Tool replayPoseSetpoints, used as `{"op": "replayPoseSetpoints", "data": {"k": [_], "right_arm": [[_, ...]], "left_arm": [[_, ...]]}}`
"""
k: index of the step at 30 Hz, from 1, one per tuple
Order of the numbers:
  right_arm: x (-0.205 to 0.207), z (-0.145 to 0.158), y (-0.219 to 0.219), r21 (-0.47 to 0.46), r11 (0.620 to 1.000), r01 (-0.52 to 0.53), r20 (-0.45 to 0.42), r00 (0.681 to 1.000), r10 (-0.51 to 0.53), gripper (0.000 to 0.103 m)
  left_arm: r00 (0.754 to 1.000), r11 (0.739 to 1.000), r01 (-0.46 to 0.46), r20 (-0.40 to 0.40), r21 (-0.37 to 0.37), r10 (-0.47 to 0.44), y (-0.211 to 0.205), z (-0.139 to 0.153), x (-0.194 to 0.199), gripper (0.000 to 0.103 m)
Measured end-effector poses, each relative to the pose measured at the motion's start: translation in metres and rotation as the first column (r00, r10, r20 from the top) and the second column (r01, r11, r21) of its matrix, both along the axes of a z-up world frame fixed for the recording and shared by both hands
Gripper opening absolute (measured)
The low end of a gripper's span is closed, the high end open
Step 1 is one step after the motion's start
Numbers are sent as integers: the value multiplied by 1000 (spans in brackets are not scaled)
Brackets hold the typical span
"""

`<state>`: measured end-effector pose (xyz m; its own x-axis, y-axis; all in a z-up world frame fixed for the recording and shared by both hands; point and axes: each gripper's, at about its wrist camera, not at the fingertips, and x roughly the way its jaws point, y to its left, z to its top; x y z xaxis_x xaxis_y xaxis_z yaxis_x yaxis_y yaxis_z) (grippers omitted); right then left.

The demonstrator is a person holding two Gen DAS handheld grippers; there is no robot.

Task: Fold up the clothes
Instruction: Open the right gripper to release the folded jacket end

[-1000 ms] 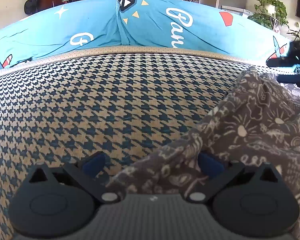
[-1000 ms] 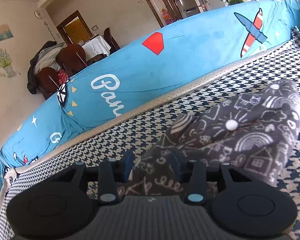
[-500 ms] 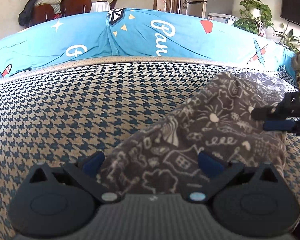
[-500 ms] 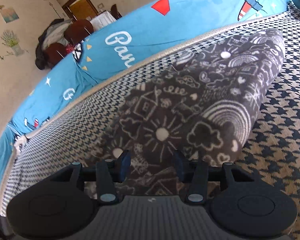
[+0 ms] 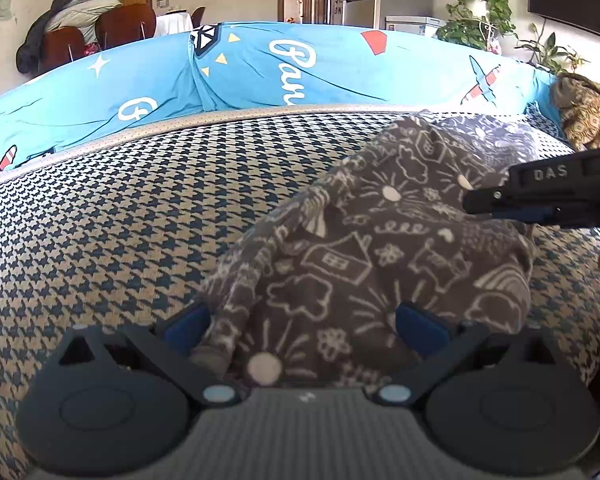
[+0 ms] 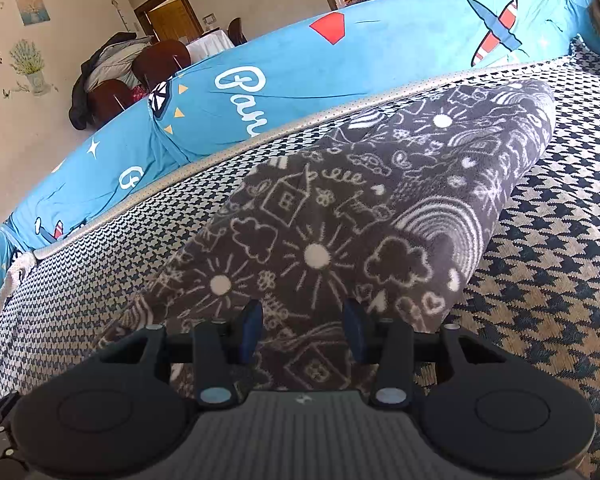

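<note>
Left wrist view: your left gripper (image 5: 302, 330), fingers apart, straddles the grey doodle-print garment (image 5: 380, 248) lying on the houndstooth sofa seat (image 5: 120, 220); your right gripper (image 6: 302, 330) pinches its near edge. Fold under way; next, lay that edge flat.

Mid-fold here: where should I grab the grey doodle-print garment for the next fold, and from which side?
Probably by the near edge of the grey garment, coming from your own side. It lies folded over along the houndstooth cover, with a rounded fold on its right and its near end between the right gripper fingers.
</note>
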<state>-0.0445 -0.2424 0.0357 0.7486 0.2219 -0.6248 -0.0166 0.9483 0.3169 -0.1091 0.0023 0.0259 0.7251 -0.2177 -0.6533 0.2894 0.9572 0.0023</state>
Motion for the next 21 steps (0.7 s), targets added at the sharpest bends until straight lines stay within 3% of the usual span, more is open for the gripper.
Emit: {"op": "replayPoseSetpoints", "data": {"k": [3, 6, 12, 17, 21], "right_arm": [[-3, -1, 11, -93, 995, -28, 18, 999, 30, 43], [-10, 0, 15, -126, 992, -24, 49, 998, 31, 43], [-37, 10, 15, -86, 996, 16, 125, 992, -5, 48], [-34, -8, 25, -171, 985, -11, 21, 1000, 15, 57], [-36, -11, 32, -221, 975, -12, 25, 1000, 19, 59]], "left_arm": [[1000, 1000, 2, 6, -7, -2, 1, 1, -5, 103], [999, 999, -19, 25, -43, 20, 9, 8, -11, 103], [994, 991, -98, 47, -91, 103, 30, 18, -19, 103], [985, 983, -169, 18, -69, 170, 38, 13, -17, 103], [982, 981, -184, -60, -64, 180, 41, 1, -10, 103]]}}
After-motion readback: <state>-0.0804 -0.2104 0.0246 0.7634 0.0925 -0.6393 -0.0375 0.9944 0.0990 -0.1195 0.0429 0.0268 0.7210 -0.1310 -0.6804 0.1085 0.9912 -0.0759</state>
